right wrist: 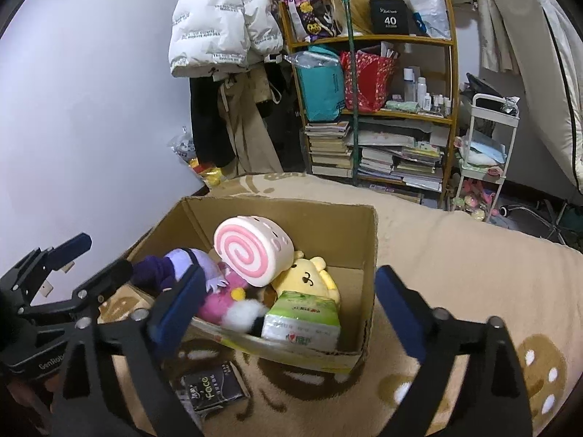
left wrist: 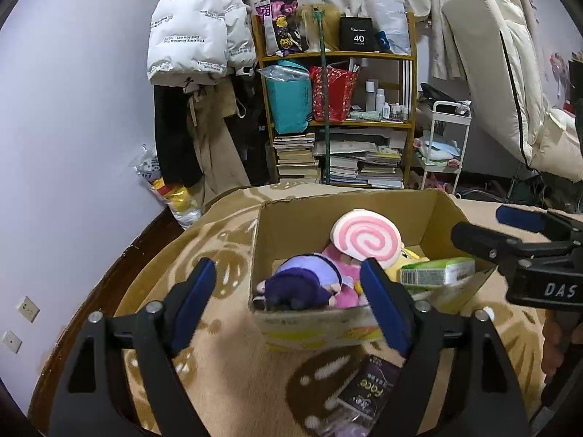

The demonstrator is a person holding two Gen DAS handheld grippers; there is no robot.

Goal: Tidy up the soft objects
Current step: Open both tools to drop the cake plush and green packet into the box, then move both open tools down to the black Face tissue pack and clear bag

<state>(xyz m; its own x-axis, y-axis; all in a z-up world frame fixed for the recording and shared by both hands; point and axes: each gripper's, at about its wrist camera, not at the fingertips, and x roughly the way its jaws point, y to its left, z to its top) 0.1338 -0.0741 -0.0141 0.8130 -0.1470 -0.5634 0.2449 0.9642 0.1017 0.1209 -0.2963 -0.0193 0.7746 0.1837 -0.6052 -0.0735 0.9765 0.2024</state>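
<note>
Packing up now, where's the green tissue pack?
The green tissue pack lies in the cardboard box, at its near edge, just in front of the yellow plush.

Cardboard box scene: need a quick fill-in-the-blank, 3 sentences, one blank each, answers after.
1. The swirl on the round cushion in the cardboard box is white and ____.
2. The green tissue pack leans against a plush toy whose colour is ____.
3. The dark packet marked "Face" lies on the blanket, ____ the box.

Both the left tool and the right tool are open and empty.

Missing words: pink; yellow; outside
</note>
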